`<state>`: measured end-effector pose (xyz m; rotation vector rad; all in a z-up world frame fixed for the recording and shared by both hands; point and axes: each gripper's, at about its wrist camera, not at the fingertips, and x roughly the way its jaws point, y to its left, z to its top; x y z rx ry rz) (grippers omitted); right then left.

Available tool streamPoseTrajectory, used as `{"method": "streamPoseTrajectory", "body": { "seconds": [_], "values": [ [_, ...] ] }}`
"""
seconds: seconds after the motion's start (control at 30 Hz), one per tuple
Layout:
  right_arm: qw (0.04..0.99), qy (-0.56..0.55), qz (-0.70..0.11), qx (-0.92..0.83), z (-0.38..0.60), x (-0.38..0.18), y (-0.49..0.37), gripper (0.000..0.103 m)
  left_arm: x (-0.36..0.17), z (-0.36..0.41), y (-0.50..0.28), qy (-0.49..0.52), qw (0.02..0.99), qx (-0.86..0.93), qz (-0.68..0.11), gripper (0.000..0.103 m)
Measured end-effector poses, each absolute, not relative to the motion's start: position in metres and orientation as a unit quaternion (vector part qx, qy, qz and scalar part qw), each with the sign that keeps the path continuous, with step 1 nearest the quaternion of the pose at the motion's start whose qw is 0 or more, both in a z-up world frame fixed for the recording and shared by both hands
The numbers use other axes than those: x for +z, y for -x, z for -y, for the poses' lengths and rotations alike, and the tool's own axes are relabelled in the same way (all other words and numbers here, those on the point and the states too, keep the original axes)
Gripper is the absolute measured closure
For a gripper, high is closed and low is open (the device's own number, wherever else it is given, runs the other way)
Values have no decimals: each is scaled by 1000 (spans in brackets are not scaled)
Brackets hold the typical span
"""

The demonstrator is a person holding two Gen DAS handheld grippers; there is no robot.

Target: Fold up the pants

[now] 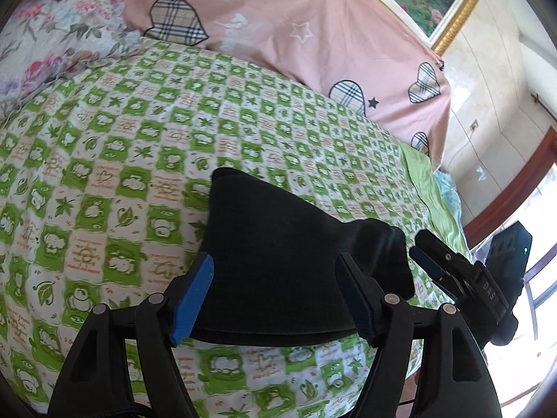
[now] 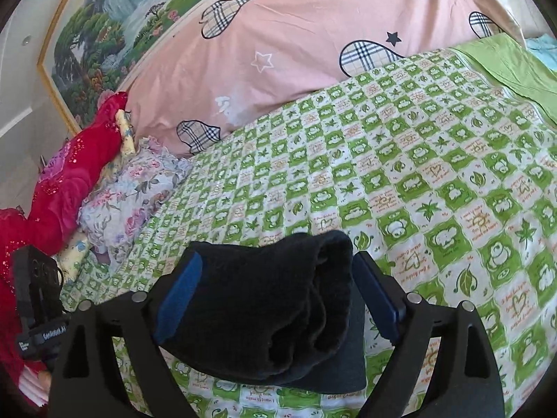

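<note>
The black pants [image 1: 278,261] lie folded in a compact bundle on the green-and-white patterned bed sheet [image 1: 139,146]. My left gripper [image 1: 275,271] has its blue-padded fingers spread wide on either side of the bundle, with the cloth lying between them, not pinched. My right gripper [image 2: 278,278] is also spread wide around the pants [image 2: 271,310], whose thick rolled edge faces the right side of that view. The right gripper's body [image 1: 466,271] shows at the right of the left wrist view, close beside the pants.
A large pink quilt with plaid hearts [image 1: 296,35] lies along the far side of the bed. A floral pillow [image 2: 128,198] and red fabric [image 2: 69,181] sit at the head. A framed landscape painting [image 2: 104,35] hangs on the wall. The bed edge and window [image 1: 536,244] are at right.
</note>
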<state>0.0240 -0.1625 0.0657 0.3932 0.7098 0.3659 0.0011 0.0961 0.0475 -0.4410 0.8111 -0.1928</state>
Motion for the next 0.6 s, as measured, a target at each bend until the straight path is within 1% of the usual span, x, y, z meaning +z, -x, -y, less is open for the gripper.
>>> {"method": "streamPoseTrajectory", "body": {
  "seconds": [0.2,0.6],
  "values": [
    [898,-202,-354,165,167,57,-21,14,38,-110,-5,235,883,-84,-398,29],
    [896,-201,-364,157,159,48,-21,13,31,-108,-10,241,877,-80,-408,28]
  ]
}}
